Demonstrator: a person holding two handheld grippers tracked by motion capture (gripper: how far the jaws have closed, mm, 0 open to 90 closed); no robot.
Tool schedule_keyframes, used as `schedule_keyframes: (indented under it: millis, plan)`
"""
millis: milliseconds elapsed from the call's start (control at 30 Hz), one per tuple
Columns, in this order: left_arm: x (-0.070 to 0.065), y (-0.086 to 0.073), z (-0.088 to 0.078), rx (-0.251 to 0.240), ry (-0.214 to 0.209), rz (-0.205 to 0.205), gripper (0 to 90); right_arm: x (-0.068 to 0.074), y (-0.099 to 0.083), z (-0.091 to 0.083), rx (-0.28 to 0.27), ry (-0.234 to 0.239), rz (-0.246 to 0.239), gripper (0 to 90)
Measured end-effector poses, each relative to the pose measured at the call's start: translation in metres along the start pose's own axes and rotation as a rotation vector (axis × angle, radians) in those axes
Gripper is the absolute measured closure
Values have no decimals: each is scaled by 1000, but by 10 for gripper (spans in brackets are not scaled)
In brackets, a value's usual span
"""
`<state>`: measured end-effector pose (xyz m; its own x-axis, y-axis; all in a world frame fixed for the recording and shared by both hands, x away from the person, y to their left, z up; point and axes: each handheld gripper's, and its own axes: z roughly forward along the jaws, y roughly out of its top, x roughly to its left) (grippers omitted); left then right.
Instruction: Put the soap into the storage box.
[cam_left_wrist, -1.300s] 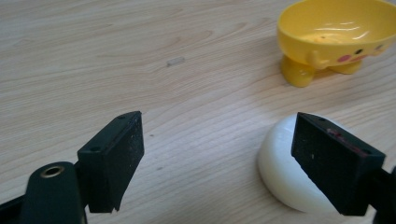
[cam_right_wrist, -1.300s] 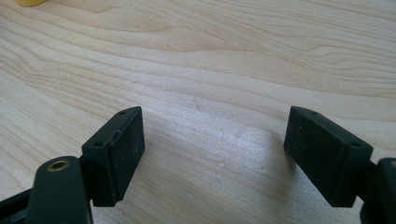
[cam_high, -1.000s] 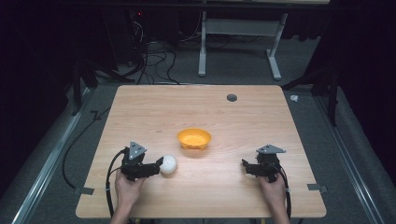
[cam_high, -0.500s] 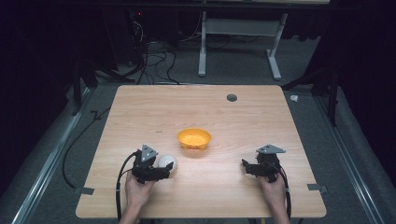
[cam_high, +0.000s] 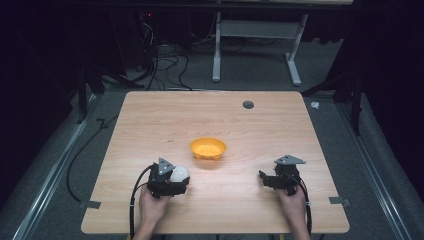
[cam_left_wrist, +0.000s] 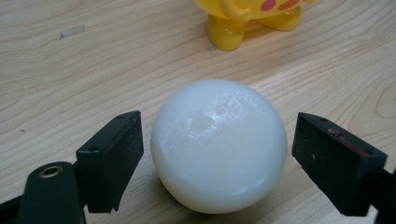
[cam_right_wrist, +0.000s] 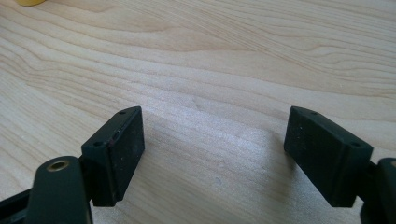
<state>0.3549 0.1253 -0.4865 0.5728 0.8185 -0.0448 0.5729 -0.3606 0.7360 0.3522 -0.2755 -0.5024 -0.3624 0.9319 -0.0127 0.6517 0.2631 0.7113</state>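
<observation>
- The white ball (cam_left_wrist: 218, 145) rests on the wooden surface (cam_high: 150, 120), near its near-left part, between the two jaws of the left tongs (cam_left_wrist: 215, 158).
- Those jaws stand wide on either side of the ball, with a narrow gap showing on each side; neither touches it.
- The orange bowl (cam_high: 207, 148) sits near the middle of the surface, just beyond and to the right of the ball; in the left gripper view its yellow foot shows past the ball.
- The right tongs (cam_right_wrist: 212, 156) rest low over bare wood at the near right, jaws wide, holding nothing.
- A dark round spot (cam_high: 248, 104) lies toward the far right.
</observation>
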Motion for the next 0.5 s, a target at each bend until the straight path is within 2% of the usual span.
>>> schedule_keyframes:
  millis: [500]
  plan:
    - [-4, 0, 9, 20, 20, 11, 205, 0, 0, 0, 1, 0, 1, 210]
